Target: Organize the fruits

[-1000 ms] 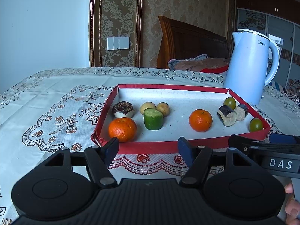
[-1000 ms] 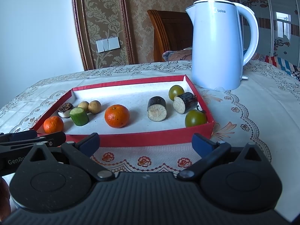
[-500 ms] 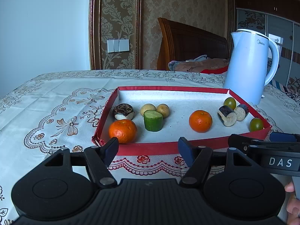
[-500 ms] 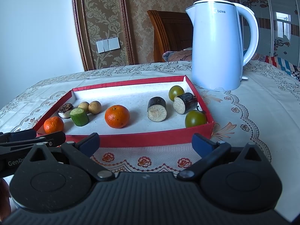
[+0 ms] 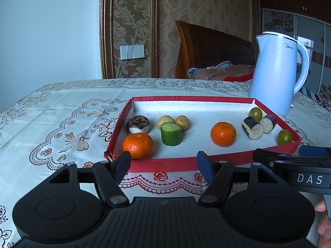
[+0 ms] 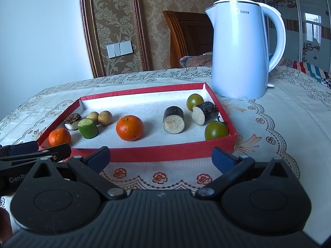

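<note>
Left wrist view: left hand-held gripper (image 5: 163, 163) and right hand-held gripper (image 6: 161, 157) released, empty, just before red tray (image 5: 165, 164); oranges (image 5: 223, 134), other produce inside tray, on bench (image 5: 51, 113).

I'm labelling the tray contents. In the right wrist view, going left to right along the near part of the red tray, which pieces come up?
Small orange mandarin → green cucumber chunk → larger orange mandarin → dark-skinned cut eggplant cylinder → round green tomato.
</note>
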`<state>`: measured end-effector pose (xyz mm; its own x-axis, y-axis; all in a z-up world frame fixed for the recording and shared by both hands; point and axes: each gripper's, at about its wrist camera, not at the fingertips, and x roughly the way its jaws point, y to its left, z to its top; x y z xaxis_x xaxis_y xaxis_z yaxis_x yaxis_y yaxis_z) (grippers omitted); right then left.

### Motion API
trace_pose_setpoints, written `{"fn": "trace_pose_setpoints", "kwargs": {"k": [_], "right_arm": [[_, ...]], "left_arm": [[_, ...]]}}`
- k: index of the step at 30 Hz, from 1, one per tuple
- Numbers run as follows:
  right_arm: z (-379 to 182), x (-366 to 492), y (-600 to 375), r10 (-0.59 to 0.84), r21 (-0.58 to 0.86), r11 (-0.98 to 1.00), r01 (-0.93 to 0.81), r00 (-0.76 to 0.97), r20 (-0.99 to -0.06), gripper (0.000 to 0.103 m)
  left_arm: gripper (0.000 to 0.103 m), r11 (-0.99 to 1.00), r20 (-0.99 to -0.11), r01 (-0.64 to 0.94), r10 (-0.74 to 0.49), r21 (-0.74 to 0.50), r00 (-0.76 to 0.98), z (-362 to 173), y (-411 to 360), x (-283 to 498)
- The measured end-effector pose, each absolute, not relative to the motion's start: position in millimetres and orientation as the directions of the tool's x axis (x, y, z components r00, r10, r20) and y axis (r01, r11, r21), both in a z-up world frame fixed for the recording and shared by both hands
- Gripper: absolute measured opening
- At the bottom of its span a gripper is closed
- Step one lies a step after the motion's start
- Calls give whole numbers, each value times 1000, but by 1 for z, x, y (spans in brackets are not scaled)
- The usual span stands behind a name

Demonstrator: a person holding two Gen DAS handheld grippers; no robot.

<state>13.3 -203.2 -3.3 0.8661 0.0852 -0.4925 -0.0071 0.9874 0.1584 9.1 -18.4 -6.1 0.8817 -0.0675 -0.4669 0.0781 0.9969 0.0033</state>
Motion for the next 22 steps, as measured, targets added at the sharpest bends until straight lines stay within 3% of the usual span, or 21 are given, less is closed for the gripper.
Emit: {"fn": "trace_pose_setpoints", "kwargs": {"k": [22], "right_arm": [[-3,12,-203,91,163,987,-12,868,-488,103]], "left_arm": [[70,995,-436,90,-64,39,898,-5,-13,-3]]}}
